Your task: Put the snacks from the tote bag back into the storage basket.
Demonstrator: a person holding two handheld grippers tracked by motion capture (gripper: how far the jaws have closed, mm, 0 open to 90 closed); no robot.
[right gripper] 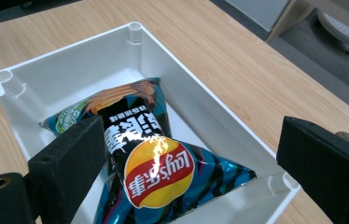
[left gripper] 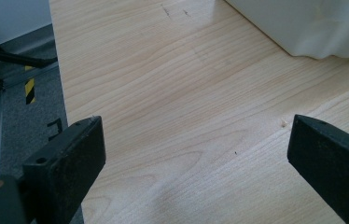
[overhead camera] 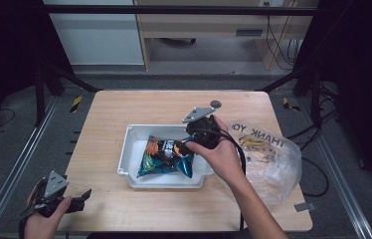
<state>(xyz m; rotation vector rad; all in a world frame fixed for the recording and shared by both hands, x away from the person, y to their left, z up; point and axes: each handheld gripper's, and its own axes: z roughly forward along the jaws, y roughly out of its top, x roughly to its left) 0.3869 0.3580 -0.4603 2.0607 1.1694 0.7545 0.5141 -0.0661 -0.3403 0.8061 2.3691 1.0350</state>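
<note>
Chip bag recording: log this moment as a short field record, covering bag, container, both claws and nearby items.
Chip bag: Lay's bag, lying in the white bin
Right claw: open, jaws either side of the bag, above the bin
Left claw: open, over bare wooden table near its left front edge
Beside bin: clear plastic bag, on the right

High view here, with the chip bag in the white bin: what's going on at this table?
A person works with a tool in each hand. The right tool hangs open over the chip bag, which lies in the white bin; its jaws stand wide apart, one on each side of the bag, gripping nothing. The left tool rests open at the table's near left corner, idle. A clear plastic bag lies right of the bin.
</note>
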